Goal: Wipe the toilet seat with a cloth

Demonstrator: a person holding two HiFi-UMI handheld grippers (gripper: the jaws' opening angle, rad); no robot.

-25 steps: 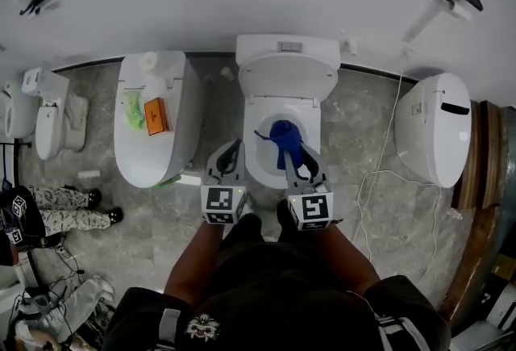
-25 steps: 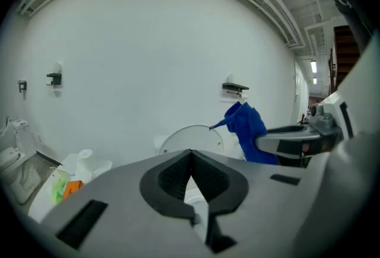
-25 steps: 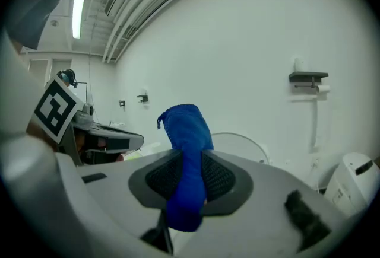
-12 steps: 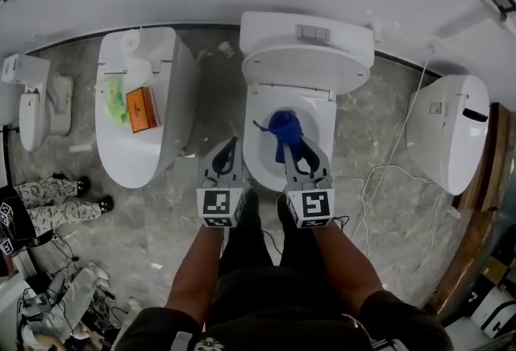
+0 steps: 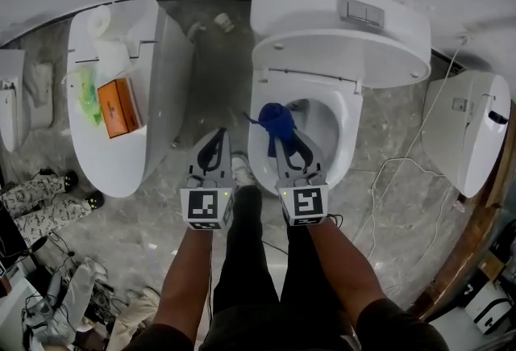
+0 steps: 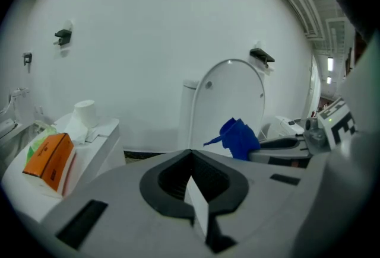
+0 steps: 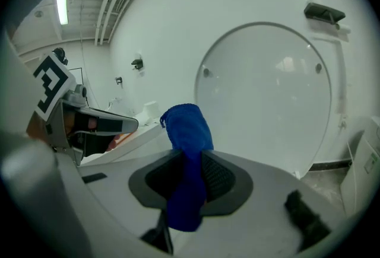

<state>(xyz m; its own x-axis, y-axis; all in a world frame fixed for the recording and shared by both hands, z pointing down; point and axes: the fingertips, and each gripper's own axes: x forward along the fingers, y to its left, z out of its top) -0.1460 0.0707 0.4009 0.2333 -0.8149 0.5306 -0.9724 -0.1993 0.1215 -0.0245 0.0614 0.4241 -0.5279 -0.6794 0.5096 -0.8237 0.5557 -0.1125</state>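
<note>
A white toilet stands ahead with its lid [image 5: 339, 43] raised and its seat rim [image 5: 348, 131] exposed. My right gripper [image 5: 282, 137] is shut on a bunched blue cloth [image 5: 276, 119], which hangs over the left side of the bowl. In the right gripper view the cloth [image 7: 187, 132] sticks up from between the closed jaws, with the lid [image 7: 267, 91] behind it. My left gripper [image 5: 215, 135] is shut and empty, just left of the toilet, over the floor. In the left gripper view the jaws meet with nothing between them, and the cloth [image 6: 240, 137] shows to the right.
A second toilet [image 5: 129, 139] with a closed lid stands to the left; on it lie an orange box [image 5: 118, 107], a green pack [image 5: 85, 91] and a paper roll [image 5: 98, 18]. A third toilet [image 5: 472, 131] is at the right. A white cable [image 5: 395, 172] trails over the floor.
Both grippers have dropped toward the toilet, which now fills more of the head view. The cloth stays pinched in the right gripper; the left stays shut.
</note>
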